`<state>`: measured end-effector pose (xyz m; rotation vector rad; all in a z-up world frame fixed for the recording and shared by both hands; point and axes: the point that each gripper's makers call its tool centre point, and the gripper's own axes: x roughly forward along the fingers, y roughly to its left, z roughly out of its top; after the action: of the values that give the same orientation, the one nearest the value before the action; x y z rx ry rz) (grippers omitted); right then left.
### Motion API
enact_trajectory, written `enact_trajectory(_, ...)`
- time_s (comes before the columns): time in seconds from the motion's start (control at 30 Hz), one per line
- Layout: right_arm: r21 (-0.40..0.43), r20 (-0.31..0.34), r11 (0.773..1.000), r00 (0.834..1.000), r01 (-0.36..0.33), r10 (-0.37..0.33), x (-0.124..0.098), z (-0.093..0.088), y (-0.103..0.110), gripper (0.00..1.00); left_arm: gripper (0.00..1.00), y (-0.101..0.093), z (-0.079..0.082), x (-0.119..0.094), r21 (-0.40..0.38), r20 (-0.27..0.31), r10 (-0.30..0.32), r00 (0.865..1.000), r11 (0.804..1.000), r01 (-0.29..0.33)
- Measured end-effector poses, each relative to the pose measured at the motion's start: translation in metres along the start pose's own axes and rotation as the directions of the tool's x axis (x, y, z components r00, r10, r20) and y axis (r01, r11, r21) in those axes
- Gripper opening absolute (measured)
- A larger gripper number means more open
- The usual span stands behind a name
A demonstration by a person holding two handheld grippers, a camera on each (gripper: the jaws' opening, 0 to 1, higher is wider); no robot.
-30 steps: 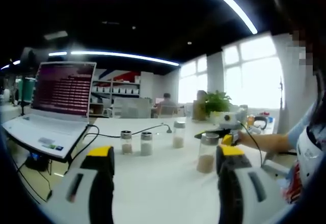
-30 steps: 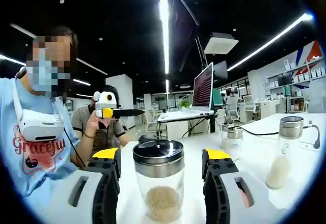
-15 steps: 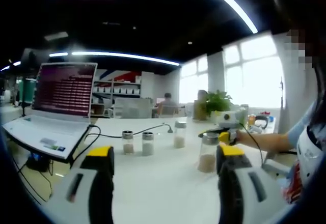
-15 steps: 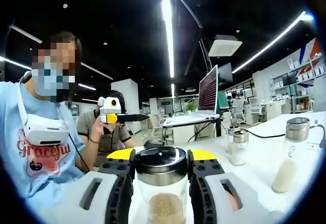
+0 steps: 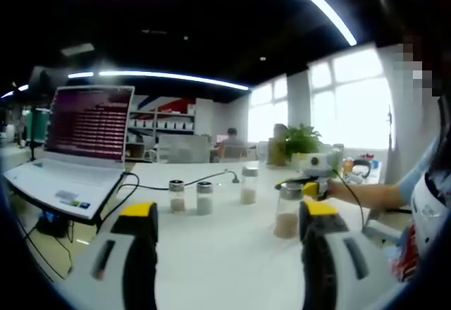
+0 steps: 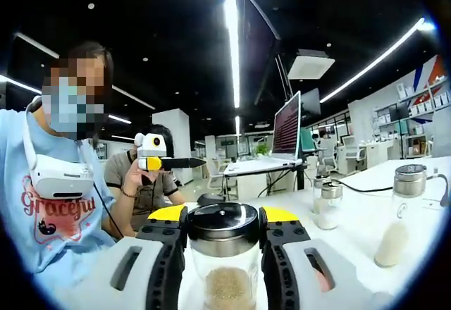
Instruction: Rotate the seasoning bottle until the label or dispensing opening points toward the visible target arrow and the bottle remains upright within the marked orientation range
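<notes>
In the left gripper view, the left hand-held gripper [image 5: 225, 222] hovers over the white table [image 5: 232, 253] with its yellow-tipped jaws wide apart and nothing between them. Ahead stand two small glass jars with silver caps [image 5: 189, 196], a taller glass jar [image 5: 247, 185], and off to the right the clear glass seasoning bottle with a silver lid [image 5: 287, 211], upright, with the right hand-held gripper [image 5: 315, 187] at its lid. An open white laptop [image 5: 74, 151] sits at the left. In the right gripper view, the right hand-held gripper [image 6: 220, 220] is clamped on the seasoning bottle [image 6: 224, 253] just below its lid, jaws pressed against both sides; the bottle stands upright on the table, brown grains in its base.
</notes>
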<state>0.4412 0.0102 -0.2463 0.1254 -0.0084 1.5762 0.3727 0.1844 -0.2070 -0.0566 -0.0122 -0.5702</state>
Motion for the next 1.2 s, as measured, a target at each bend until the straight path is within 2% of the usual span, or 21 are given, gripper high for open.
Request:
enact_trajectory(0.77, -0.04, -0.032, 0.998, 0.998, 0.048, -0.049, 0.001, -0.0027, -0.0034, 0.4, 0.87, -0.002, 0.0001, -0.0007, -0.009, 0.006, -0.011, 1.0, 1.0, 0.011)
enact_trajectory(1.03, -0.066, -0.014, 0.996, 0.998, 0.067, -0.068, 0.0008, -0.0029, -0.003, 0.4, 0.87, -0.0008, -0.0014, -0.0006, -0.011, 0.001, -0.01, 1.0, 1.0, 0.01)
enact_trajectory(1.2, -0.079, -0.027, 0.993, 0.996, 0.083, -0.085, 0.0009, -0.0033, -0.0038, 0.4, 0.87, 0.0005, -0.0015, -0.0006, -0.01, 0.0, -0.005, 1.0, 1.0, 0.005)
